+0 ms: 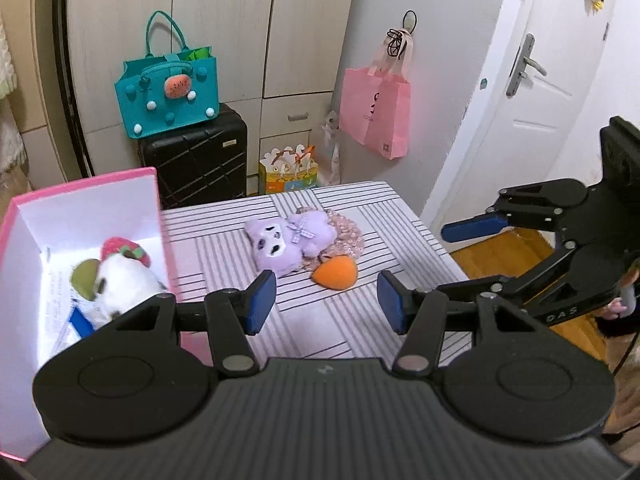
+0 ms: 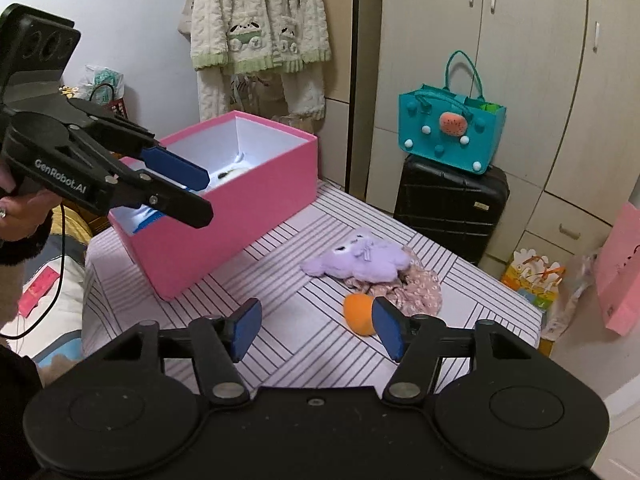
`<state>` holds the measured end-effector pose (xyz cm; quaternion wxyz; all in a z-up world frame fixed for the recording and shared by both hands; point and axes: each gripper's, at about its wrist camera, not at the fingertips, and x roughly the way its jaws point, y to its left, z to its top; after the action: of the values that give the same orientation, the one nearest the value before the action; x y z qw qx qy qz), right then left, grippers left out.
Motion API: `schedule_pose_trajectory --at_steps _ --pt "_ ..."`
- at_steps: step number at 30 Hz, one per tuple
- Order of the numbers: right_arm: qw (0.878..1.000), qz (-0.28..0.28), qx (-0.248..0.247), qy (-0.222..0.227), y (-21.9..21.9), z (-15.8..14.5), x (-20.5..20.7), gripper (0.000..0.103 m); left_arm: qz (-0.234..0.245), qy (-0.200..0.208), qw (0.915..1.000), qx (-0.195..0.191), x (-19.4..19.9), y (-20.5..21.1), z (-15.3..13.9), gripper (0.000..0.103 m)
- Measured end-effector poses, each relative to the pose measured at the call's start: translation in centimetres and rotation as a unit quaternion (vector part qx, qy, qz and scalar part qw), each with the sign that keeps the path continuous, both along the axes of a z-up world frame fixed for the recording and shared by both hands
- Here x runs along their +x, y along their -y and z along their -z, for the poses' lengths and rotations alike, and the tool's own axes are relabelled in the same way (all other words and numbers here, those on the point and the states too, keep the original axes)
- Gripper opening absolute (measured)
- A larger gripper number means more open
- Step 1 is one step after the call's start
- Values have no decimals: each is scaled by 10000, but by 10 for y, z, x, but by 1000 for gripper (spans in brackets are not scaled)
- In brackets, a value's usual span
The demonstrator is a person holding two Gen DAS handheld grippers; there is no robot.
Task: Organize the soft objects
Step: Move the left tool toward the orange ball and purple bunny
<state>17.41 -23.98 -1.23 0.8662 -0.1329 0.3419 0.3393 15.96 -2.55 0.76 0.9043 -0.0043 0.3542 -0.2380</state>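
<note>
Purple plush [image 2: 360, 258] lies mid-frame atop the floral cloth [image 2: 416, 286], touching the orange toy [image 2: 358, 314]; both jaws spread, empty. Grabbing could drag all 3.

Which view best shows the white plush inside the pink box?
The left wrist view: it looks down into the pink box, showing the white plush. The right wrist view shows only a sliver of it behind the left gripper.

Box wall [image 2: 224, 216] hides most of white plush [image 2: 230, 171]
</note>
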Motion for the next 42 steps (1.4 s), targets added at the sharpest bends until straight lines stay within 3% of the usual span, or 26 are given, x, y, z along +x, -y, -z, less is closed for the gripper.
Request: schedule_pose_trajectory --at_steps 6,12,19,22,31,33,38,42 --pt "9997 129 198 -115 19 12 27 70 -68 -59 9999 -73 8 25 21 55" --pt "9980 330 383 -372 33 36 60 70 -257 -403 9982 -351 23 34 48 55" --pt "9957 475 657 -454 39 72 94 71 -519 -353 9979 -179 40 50 80 56" --pt "9944 548 700 -569 37 86 109 72 -585 -688 9953 -343 55 50 95 56" --pt "9944 421 642 -731 26 108 140 80 -666 -586 9956 -287 64 64 124 56" --pt "9942 355 674 -764 25 110 144 88 -654 -443 9965 -263 63 69 128 56" --pt "9934 211 733 -856 19 111 156 89 -718 -191 9966 -366 62 78 133 57" --pt "9878 99 954 -1231 17 116 165 89 -869 48 9953 -427 62 81 136 58"
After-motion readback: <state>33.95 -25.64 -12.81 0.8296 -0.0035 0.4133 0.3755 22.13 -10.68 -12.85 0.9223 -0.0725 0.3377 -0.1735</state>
